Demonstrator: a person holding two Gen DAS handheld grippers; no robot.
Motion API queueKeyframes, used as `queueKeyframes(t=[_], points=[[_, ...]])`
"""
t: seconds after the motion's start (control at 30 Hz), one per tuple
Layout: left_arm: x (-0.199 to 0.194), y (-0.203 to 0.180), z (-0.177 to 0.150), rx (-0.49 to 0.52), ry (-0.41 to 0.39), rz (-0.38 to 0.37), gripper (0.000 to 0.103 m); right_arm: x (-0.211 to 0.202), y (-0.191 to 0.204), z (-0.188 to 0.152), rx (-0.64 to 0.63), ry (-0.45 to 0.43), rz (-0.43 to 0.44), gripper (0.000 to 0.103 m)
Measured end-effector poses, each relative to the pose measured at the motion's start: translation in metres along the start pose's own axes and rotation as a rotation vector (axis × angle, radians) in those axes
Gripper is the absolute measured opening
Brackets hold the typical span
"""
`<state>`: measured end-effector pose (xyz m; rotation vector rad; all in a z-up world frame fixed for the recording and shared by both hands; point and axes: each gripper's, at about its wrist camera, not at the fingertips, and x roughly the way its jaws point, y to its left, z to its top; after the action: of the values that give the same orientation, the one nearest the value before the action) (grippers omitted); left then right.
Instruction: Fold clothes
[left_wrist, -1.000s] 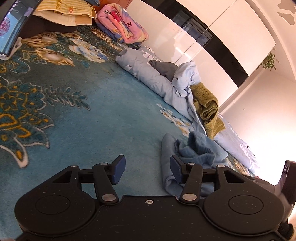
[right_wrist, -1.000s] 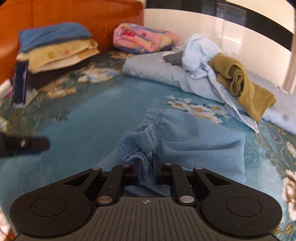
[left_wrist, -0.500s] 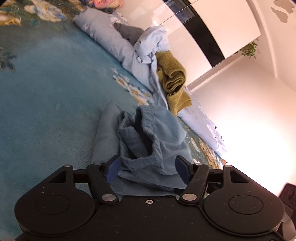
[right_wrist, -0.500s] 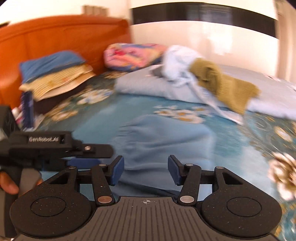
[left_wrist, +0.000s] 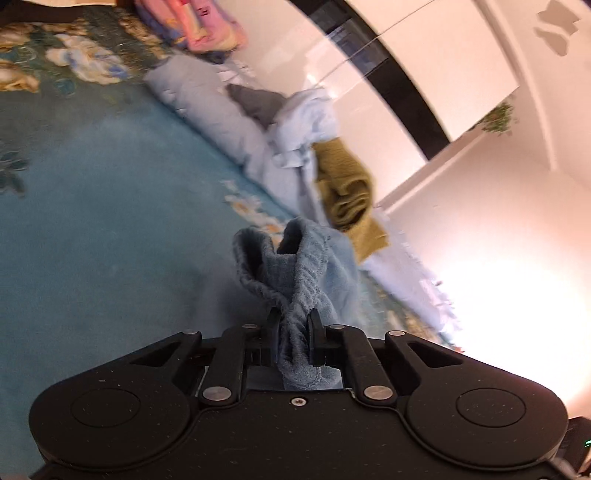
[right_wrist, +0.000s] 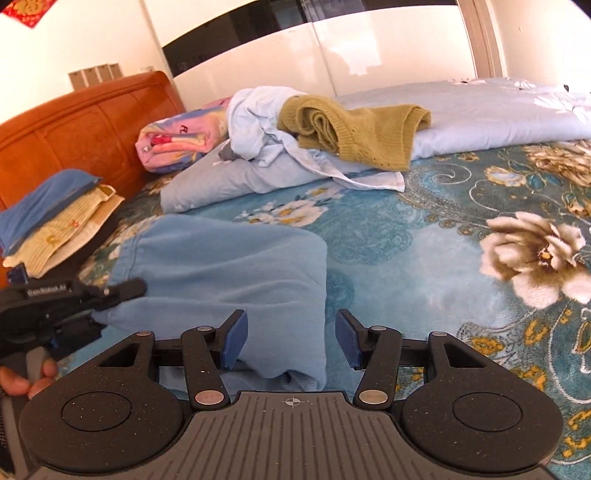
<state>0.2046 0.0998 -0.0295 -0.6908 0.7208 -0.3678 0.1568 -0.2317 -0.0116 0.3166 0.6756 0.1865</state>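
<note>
A light blue garment (right_wrist: 221, 266) lies flattened on the teal floral bedspread (right_wrist: 443, 258). In the left wrist view its ribbed hem (left_wrist: 317, 266) bunches up between the fingers of my left gripper (left_wrist: 293, 317), whose jaws are closing and pinch the fabric. From the right wrist view that left gripper (right_wrist: 122, 291) grips the garment's left edge, with a person's hand (right_wrist: 22, 380) behind it. My right gripper (right_wrist: 291, 336) stands open over the garment's near right corner. Cloth lies below and between its blue pads (right_wrist: 234, 339), which do not touch it.
An olive sweater (right_wrist: 354, 125) and a pale blue shirt (right_wrist: 258, 122) are heaped on a rolled light blue quilt (right_wrist: 498, 110) at the back. A folded stack (right_wrist: 55, 221) and a pink blanket (right_wrist: 173, 140) sit by the orange headboard (right_wrist: 85, 129).
My left gripper moved onto the blue garment's ribbed edge and closed on it. My right gripper let go of that garment, opened and swung right along it.
</note>
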Motion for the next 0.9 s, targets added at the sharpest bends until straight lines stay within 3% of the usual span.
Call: queueKeyframes(t=[0.1, 0.17, 0.23, 0.37, 0.5, 0.63, 0.67, 0.7, 0.73, 0.77, 0.83, 0.9], points=[[0.007, 0.021, -0.006, -0.063, 0.064, 0.007, 0.014, 0.014, -0.005, 0.002, 0.053, 0.019, 0.033, 0.053], [-0.005, 0.022, -0.004, -0.071, 0.057, -0.027, 0.038, 0.021, -0.006, 0.002, 0.077, 0.034, 0.060, 0.066], [-0.020, 0.019, 0.001, -0.008, 0.010, -0.019, 0.055, 0.026, -0.009, 0.003, 0.097, 0.035, 0.072, 0.079], [-0.015, 0.013, 0.012, 0.106, 0.006, 0.054, 0.072, 0.041, -0.027, 0.002, 0.224, 0.048, 0.095, 0.082], [0.023, 0.023, 0.007, 0.046, 0.128, 0.030, 0.071, 0.064, -0.044, -0.010, 0.410, 0.095, 0.153, 0.082], [0.030, 0.025, 0.004, -0.009, 0.143, -0.020, 0.069, 0.072, -0.049, -0.016, 0.477, 0.099, 0.182, 0.079], [0.031, 0.026, 0.003, -0.023, 0.146, -0.013, 0.061, 0.073, -0.049, -0.016, 0.478, 0.110, 0.191, 0.075], [0.031, 0.027, 0.002, -0.036, 0.147, 0.000, 0.052, 0.075, -0.048, -0.016, 0.480, 0.121, 0.200, 0.059], [0.032, 0.028, 0.000, -0.049, 0.148, 0.012, 0.036, 0.075, -0.047, -0.016, 0.485, 0.129, 0.195, 0.054], [0.028, 0.028, -0.001, -0.068, 0.141, 0.004, 0.028, 0.075, -0.045, -0.015, 0.492, 0.133, 0.181, 0.049], [0.020, 0.029, -0.002, -0.109, 0.126, -0.018, 0.023, 0.071, -0.040, -0.012, 0.473, 0.135, 0.162, 0.035], [0.009, 0.018, -0.005, -0.072, 0.118, -0.011, 0.021, 0.061, -0.032, -0.007, 0.440, 0.123, 0.170, 0.031]])
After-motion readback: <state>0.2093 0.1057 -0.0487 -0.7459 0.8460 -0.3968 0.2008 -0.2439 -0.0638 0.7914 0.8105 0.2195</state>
